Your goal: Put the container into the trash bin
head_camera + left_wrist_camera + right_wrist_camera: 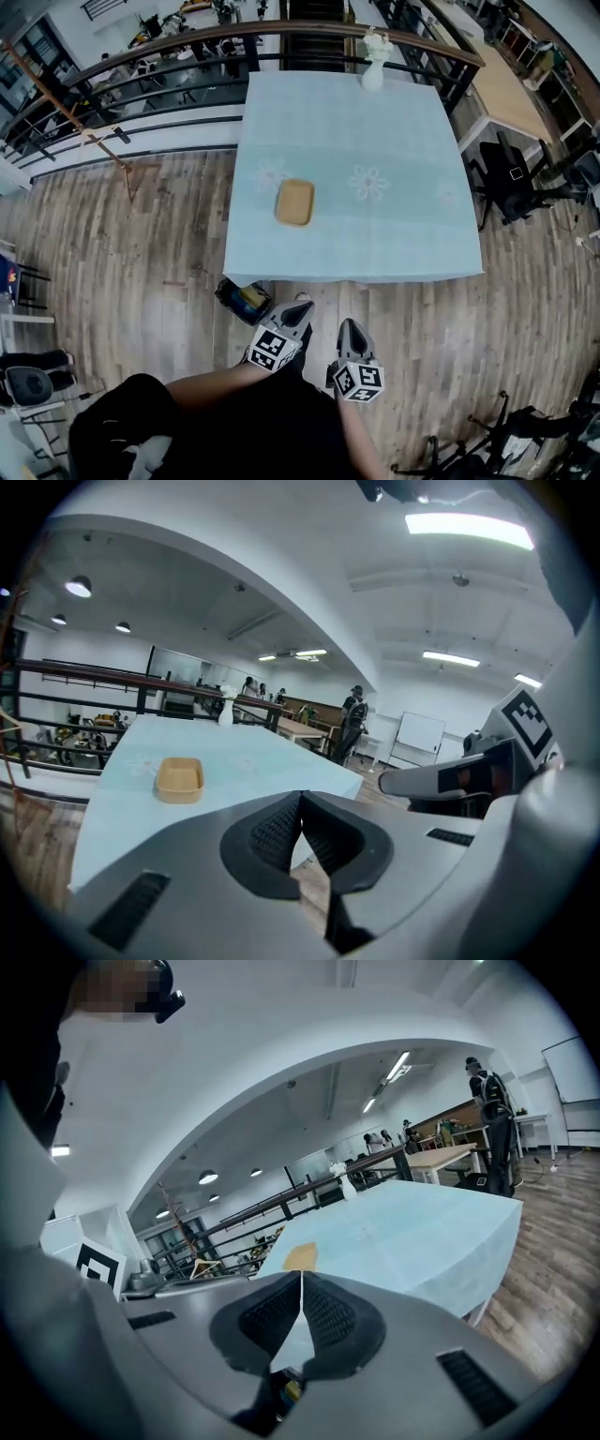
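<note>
In the head view a tabletop point(412, 187) under a pale blue cloth fills the middle of the frame. The container point(294, 202), a shallow tan rectangular tray, sits on it open side up, a little toward 9 o'clock of the tabletop's centre. It is alone and well apart from both tools. A white vase point(374, 61) stands at the tabletop's 12 o'clock edge, in front of a dark railing point(169, 52).

The trash bin point(246, 300), small and dark with something yellow inside, stands on the wooden floor point(141, 253). It is tucked partly under the tabletop's near edge at about 7 o'clock from the container.

The left hand-held gripper point(302, 306) hovers over the floor just short of that near edge, with the trash bin close by at its 9 o'clock. The right hand-held gripper point(348, 325) is just beside it at 4 o'clock, and both point toward 12 o'clock.

In the left gripper view the left hand-held gripper point(300, 799) has its ribbed pads pressed together at the tips with nothing between them. The container point(179, 778) lies beyond at 10 o'clock.

In the right gripper view the right hand-held gripper point(301, 1279) likewise has its jaws closed and empty. The container point(301, 1256) shows right above the tips at 12 o'clock, far off on the tabletop point(422, 1232).
</note>
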Available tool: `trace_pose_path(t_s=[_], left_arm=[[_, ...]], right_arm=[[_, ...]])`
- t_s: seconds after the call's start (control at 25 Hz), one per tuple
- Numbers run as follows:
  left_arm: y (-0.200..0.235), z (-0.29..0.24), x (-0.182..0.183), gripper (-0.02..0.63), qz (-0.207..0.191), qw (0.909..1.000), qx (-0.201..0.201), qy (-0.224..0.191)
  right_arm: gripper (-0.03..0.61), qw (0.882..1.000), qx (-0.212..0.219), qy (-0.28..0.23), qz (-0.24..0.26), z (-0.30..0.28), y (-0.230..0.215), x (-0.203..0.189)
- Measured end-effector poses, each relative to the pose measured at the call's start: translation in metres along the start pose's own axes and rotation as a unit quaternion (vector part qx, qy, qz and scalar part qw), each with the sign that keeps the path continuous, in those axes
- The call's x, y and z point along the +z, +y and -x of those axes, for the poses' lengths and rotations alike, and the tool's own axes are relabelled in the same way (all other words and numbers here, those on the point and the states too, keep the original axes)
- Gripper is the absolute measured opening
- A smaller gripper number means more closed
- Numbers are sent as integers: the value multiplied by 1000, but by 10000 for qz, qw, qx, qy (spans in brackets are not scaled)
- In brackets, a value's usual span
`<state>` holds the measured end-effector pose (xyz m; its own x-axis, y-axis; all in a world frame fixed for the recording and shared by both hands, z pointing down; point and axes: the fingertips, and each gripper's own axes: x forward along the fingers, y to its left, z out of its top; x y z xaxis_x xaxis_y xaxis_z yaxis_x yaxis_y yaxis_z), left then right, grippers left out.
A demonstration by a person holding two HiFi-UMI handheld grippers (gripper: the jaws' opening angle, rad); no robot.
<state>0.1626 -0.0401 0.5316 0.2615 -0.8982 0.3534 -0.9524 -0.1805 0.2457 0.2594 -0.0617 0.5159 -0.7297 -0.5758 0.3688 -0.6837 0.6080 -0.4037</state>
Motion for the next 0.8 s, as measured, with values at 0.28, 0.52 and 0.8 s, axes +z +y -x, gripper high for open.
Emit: trace_pose_path(t_s=[0.28,0.52,0.8], left_arm=[[88,-59,30,14,384,9969,685,35],[126,-83,42,14,853,9919,939,92],[157,-91,57,14,1029,9855,1349,42]], right_arm=[[35,9970,467,421,450,-113,-16,54],[35,9923,948,581,555,-187,-14,89],[35,9816,1533,884,709,-242,-3,105]])
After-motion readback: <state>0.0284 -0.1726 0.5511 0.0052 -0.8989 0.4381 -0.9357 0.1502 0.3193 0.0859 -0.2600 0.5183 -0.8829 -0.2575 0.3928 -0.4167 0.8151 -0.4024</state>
